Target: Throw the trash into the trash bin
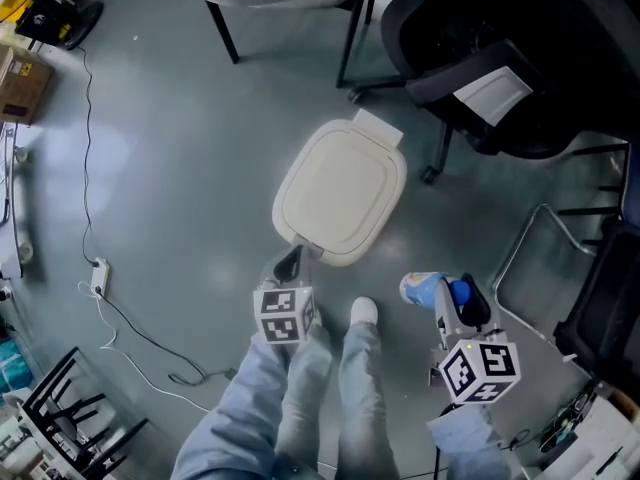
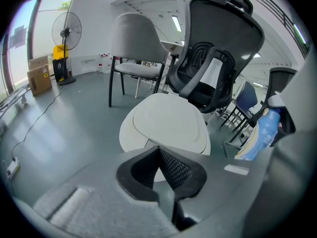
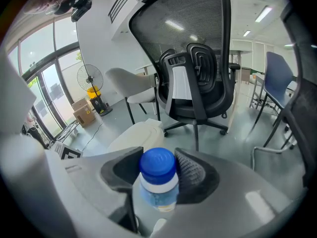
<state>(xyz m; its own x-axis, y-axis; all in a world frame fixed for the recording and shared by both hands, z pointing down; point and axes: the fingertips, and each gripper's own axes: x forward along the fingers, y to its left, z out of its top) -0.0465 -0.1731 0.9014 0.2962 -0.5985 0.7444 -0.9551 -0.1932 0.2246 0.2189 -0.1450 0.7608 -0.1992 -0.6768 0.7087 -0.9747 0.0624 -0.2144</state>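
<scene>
**Head view.** The bin (image 1: 340,193) stands at frame centre on a smooth grey floor (image 1: 160,168). Its lid is a closed, rounded-square shell of matte cream plastic. The left gripper (image 1: 290,263) sits at the lid's lower-left edge. The right gripper (image 1: 452,303), at lower right, grasps a bottle (image 1: 425,288). The bottle's long axis runs roughly across the frame, with the blue cap at the right end and the base towards the bin.

**Left gripper view.** The left gripper (image 2: 161,170) has its black pads, one smooth and one mesh-textured, closed together on nothing. The bin (image 2: 166,123) lies just beyond them. The bottle (image 2: 260,135) shows at the right edge.

**Right gripper view.** The right gripper (image 3: 158,175) is clamped on the bottle (image 3: 158,182) just under its cap. The round cap faces the camera and the clear, labelled body points away. The bin (image 3: 136,135) is at centre left.
</scene>
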